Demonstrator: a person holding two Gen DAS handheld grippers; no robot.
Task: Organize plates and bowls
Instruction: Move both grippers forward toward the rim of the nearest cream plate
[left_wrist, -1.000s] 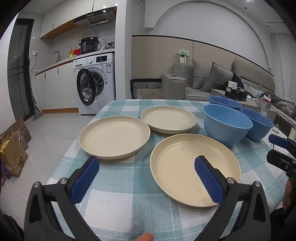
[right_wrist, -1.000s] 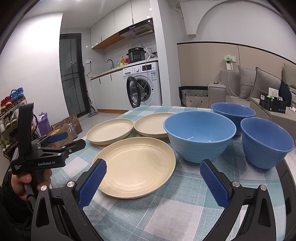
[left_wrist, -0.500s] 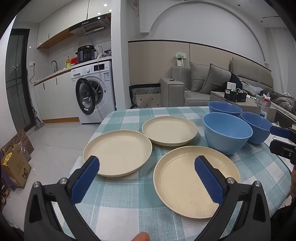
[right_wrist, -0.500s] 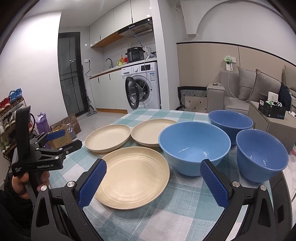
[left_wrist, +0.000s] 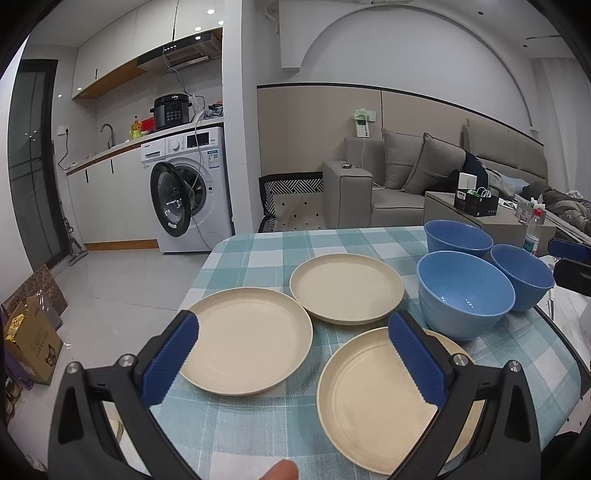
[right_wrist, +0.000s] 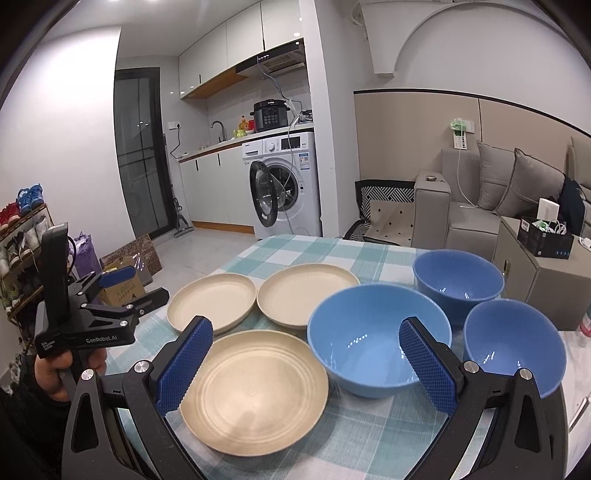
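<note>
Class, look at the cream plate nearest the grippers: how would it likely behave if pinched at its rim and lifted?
The nearest cream plate looks rigid and thin-walled, so probably light and unbending. Its matte finish suggests modest slip against the textured blue fingers. Its low raised rim lies flat on the checked tablecloth, so it likely slides rather than tips when nudged.

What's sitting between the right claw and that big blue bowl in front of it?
Nothing: in the right wrist view only bare checked cloth separates the open right gripper from the nearest bowl.
</note>
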